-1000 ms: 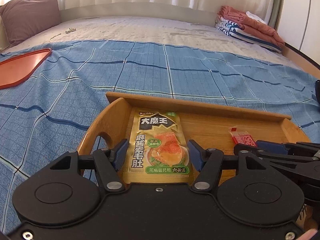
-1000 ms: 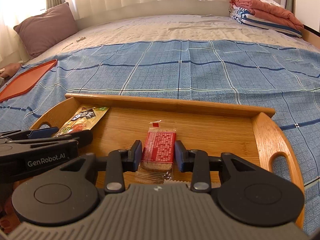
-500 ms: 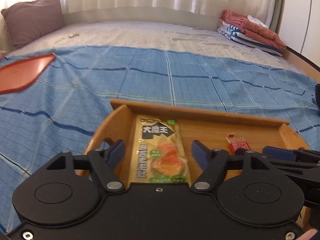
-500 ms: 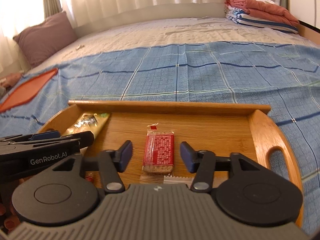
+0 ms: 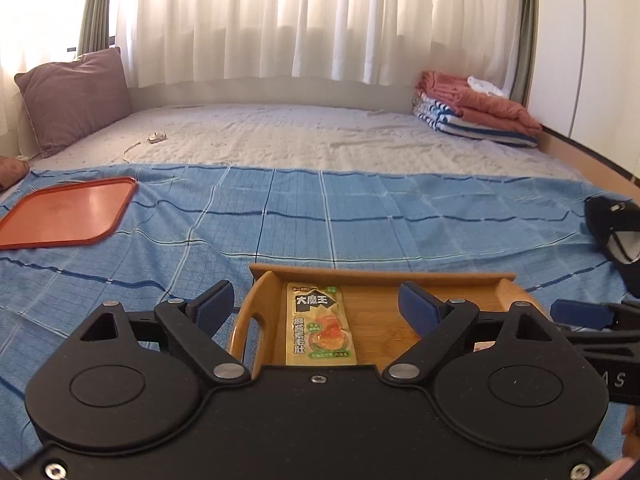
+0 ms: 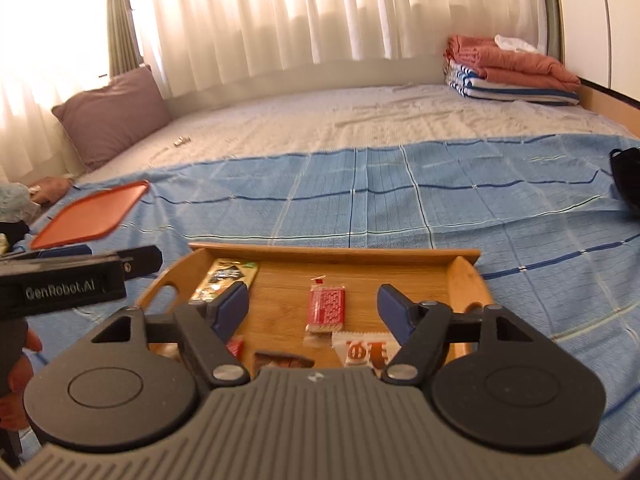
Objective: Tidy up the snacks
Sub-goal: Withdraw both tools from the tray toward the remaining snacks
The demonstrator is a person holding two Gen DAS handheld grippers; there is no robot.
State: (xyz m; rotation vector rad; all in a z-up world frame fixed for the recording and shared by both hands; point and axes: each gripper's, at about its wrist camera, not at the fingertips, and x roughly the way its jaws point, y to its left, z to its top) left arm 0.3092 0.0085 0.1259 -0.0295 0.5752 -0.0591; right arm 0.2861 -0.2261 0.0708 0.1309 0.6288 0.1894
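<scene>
With both your tongs lifted above wooden tray (image 6: 466, 280) on blue bedspread (image 5: 360, 208): left gripper (image 5: 316, 306) jaws just opened, spread wide, nothing between; yellow snack packet (image 5: 319, 326) flat at tray's left end. Right gripper (image 6: 314, 306) jaws likewise just opened, empty; red wafer pack (image 6: 326, 308) flat mid-tray.

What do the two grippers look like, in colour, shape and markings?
Both the left gripper and the right gripper have black linkage arms, round black discs at the base, silver screws and blue pads on the fingertips. The left one's body is smooth black, with white "GenRobot.AI" lettering on its side; the right one's is ribbed grey.
</scene>
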